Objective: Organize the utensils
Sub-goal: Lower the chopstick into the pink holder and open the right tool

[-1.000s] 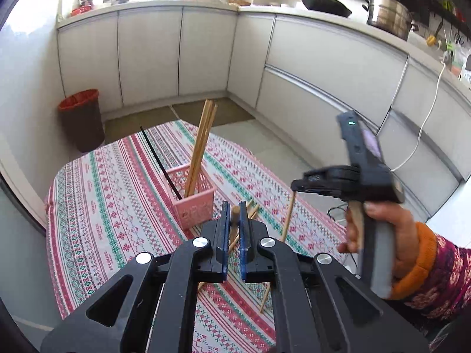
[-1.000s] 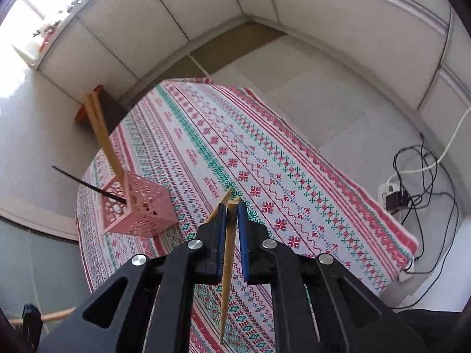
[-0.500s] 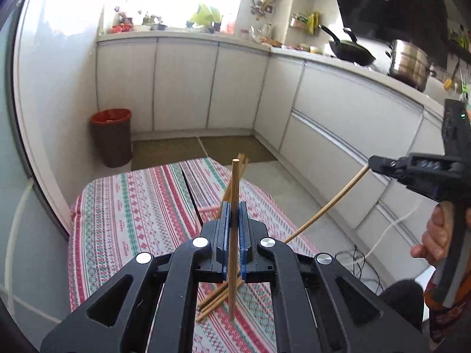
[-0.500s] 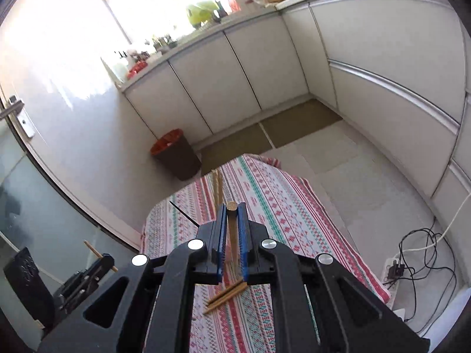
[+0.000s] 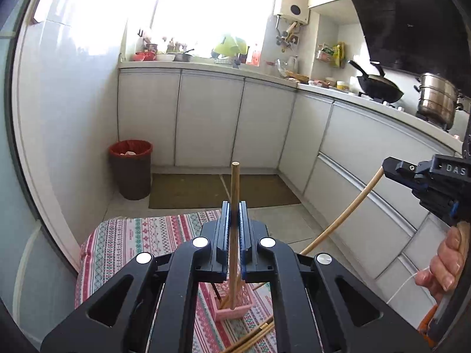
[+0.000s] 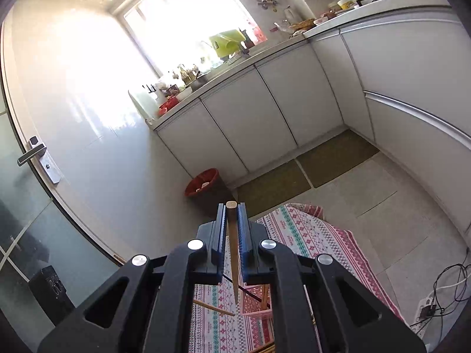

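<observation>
My left gripper (image 5: 234, 207) is shut on a wooden chopstick (image 5: 234, 182) that stands almost upright. Its lower end hangs over the pink perforated holder (image 5: 235, 309) on the patterned tablecloth (image 5: 132, 241). My right gripper (image 6: 231, 209) is shut on another wooden chopstick (image 6: 234, 259), tip pointing down toward the pink holder (image 6: 253, 311). That holder has a black chopstick (image 6: 235, 284) and wooden ones in it. In the left wrist view the right gripper (image 5: 386, 167) shows at the right, its chopstick (image 5: 347, 209) slanting down-left, with the person's hand (image 5: 447, 267) on the handle.
Loose wooden chopsticks (image 5: 253, 338) lie on the cloth near the holder, and one more chopstick (image 6: 215, 309) lies left of it. A red-lined bin (image 5: 131, 167) stands on the floor beyond the table. White cabinets (image 5: 206, 117) line the back and right. Cables (image 6: 441, 291) lie on the floor at right.
Both grippers have risen well above the table, each keeping its chopstick, and tilted up so the views show the kitchen instead of the cloth. The holder has slid low in both views.
</observation>
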